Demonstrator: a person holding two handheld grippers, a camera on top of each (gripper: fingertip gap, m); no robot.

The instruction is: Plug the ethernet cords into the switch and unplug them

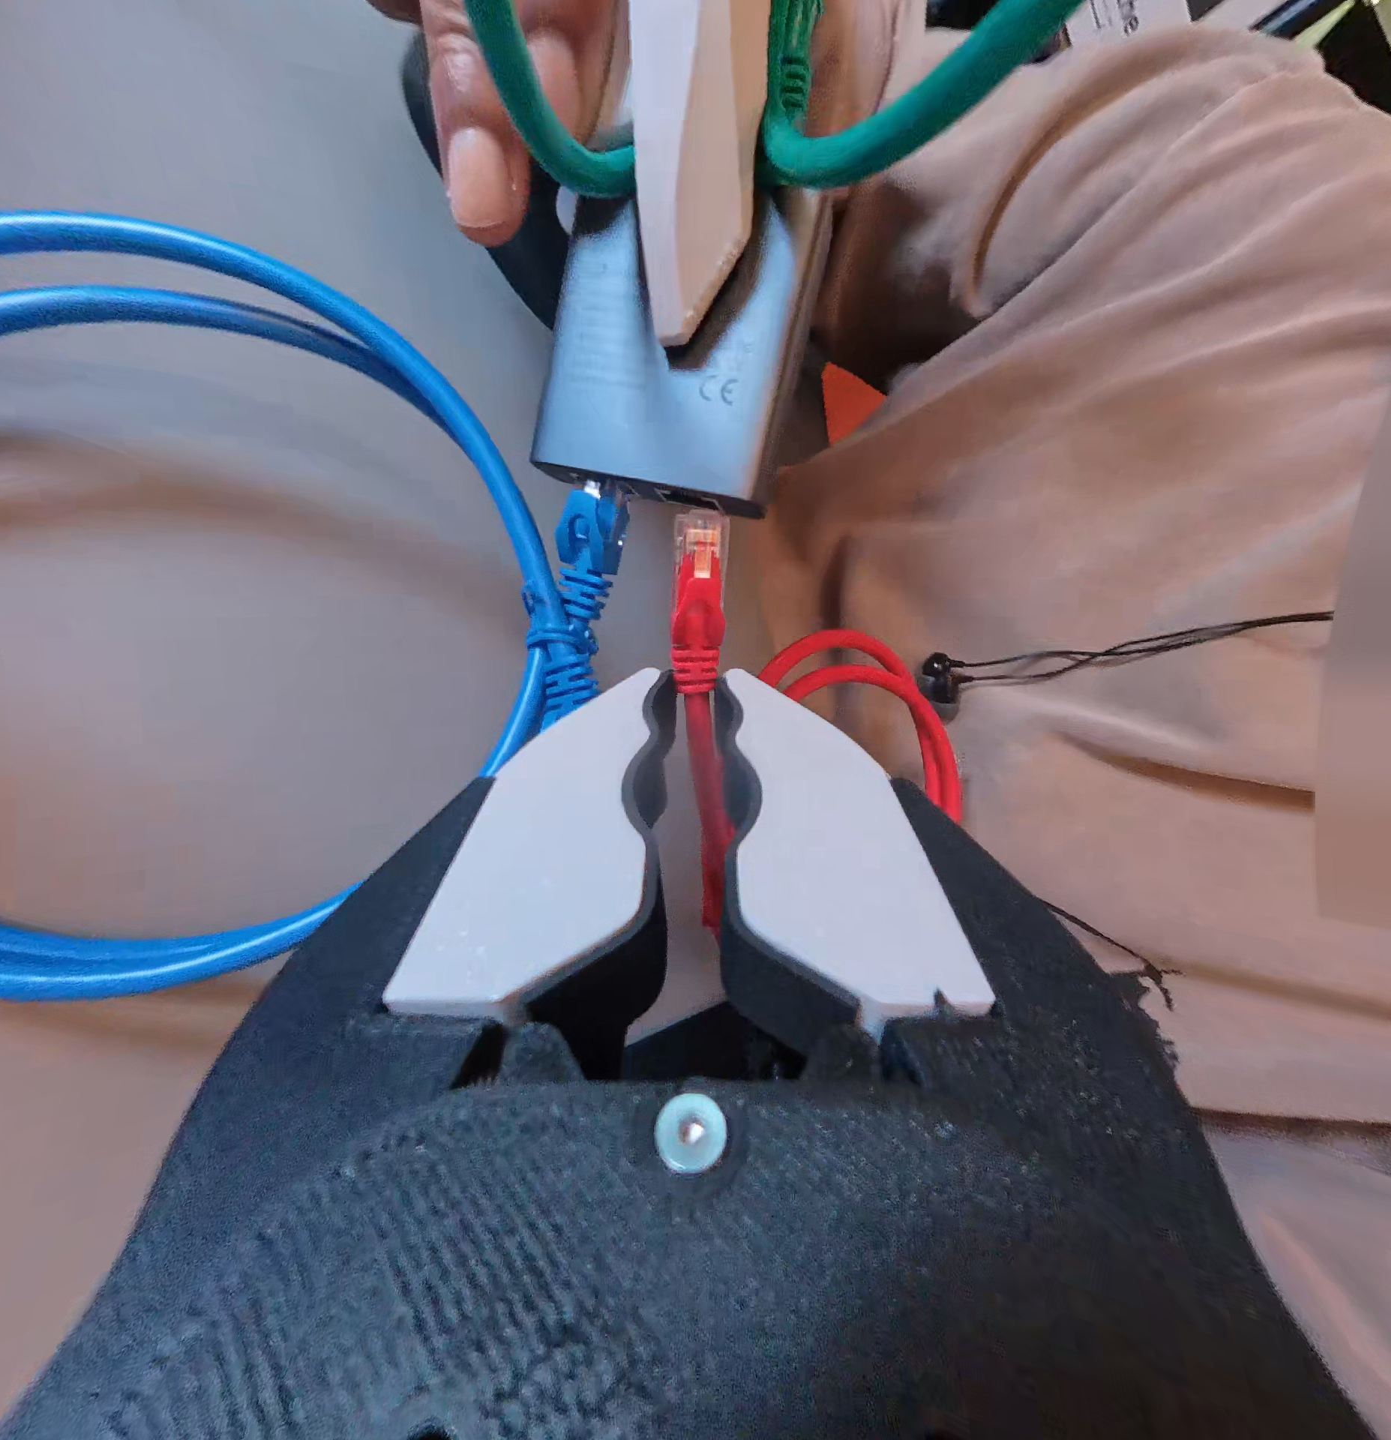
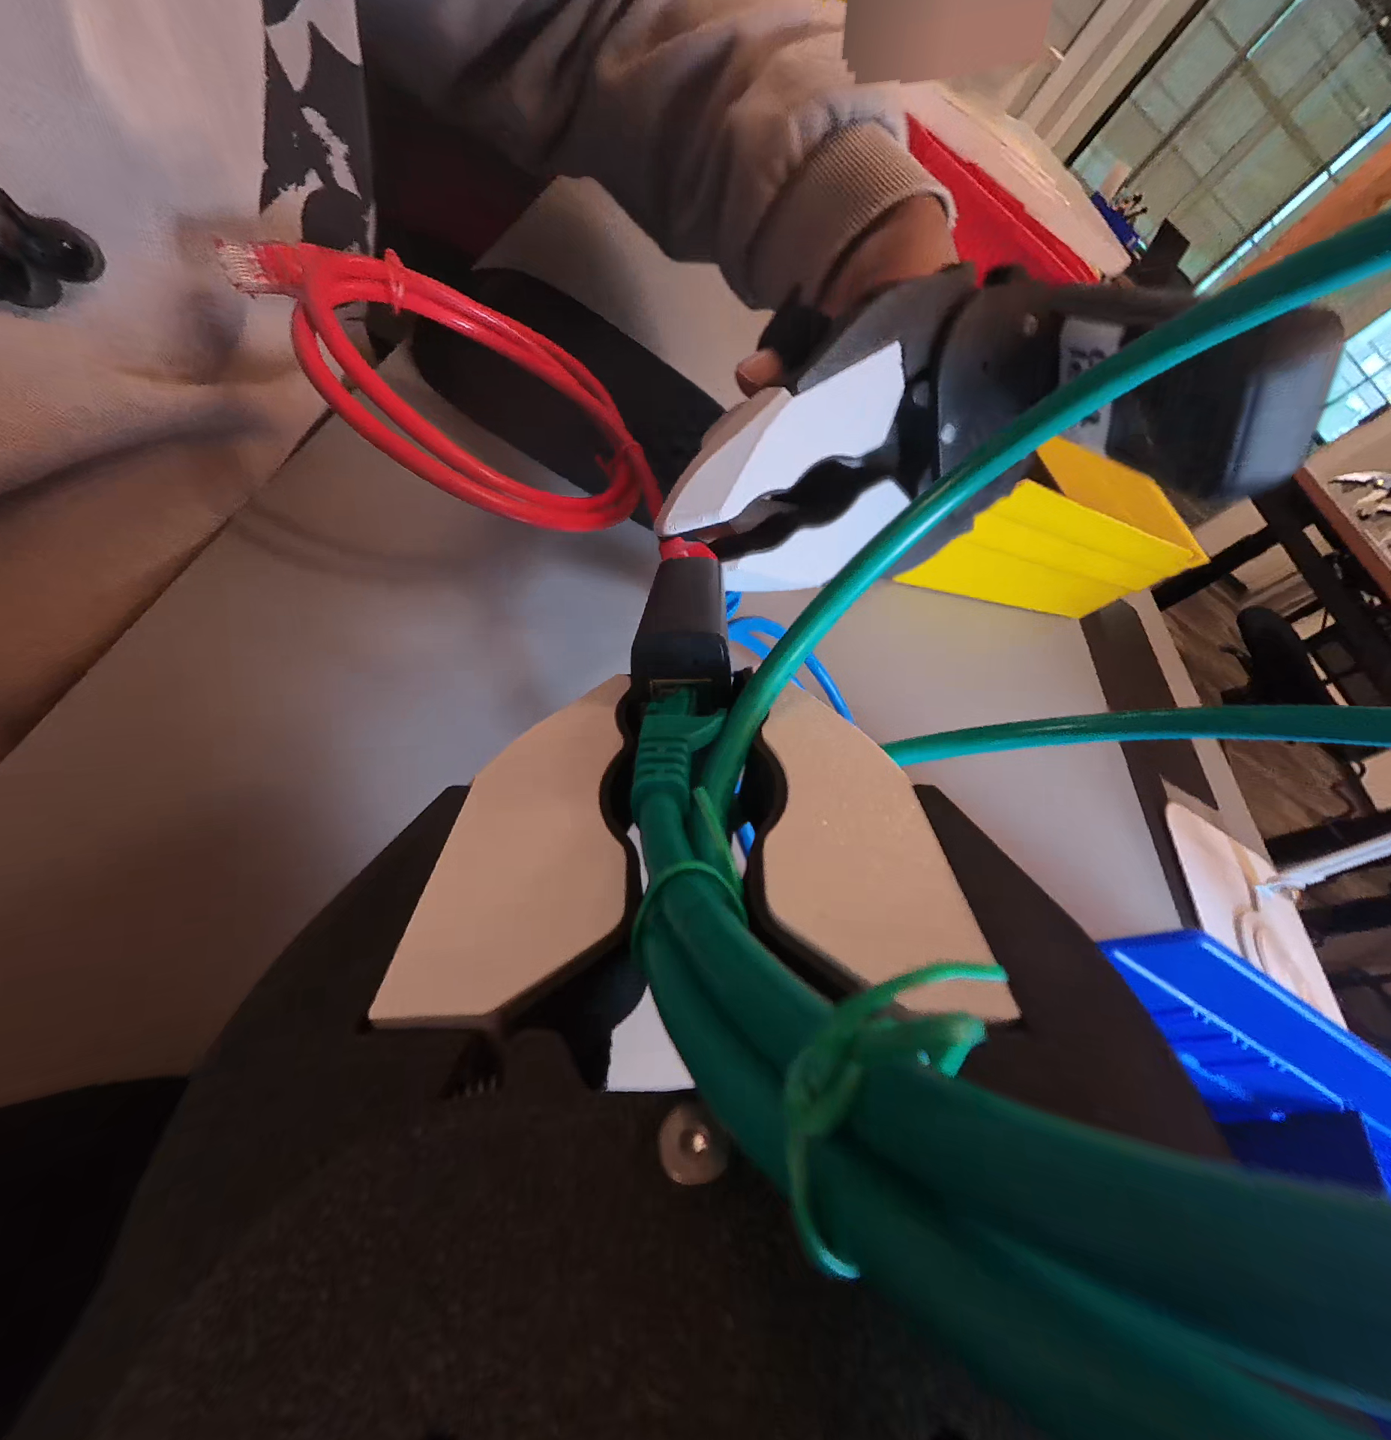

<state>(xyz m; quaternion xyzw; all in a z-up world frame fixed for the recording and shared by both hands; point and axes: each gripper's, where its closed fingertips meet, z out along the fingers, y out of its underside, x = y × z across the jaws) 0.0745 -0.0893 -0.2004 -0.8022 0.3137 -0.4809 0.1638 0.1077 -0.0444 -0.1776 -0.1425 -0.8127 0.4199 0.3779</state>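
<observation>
Switch point(image 1: 661, 374) hangs above the desk point(image 1: 170, 483), clamped by the right gripper point(image 2: 688, 701); left gripper point(image 1: 692, 686) jaws grasp the red cord point(image 1: 696, 615), its plug at a port beside the plugged blue cord point(image 1: 411, 405).

Both shots are pretty bright, soft indoor light with no hard glare. In the right wrist view daylight comes in through the windows point(image 2: 1191, 117) at the top right, and the tabletop point(image 2: 365, 662) goes from a cool pale patch in the middle to a warm shadow on the left. Heavy fisheye on both, straight edges bow out near the borders. Left wrist view is sharp in the middle: the red plug point(image 1: 700, 577) is crisp, but the blue cable point(image 1: 209, 265) smears toward the left edge and the hand point(image 1: 482, 117) up top is soft. In the right view, the red cable point(image 2: 474, 390) and its loose plug are motion-blurred, and the green cable point(image 2: 988, 1169) up close is out of focus.
</observation>
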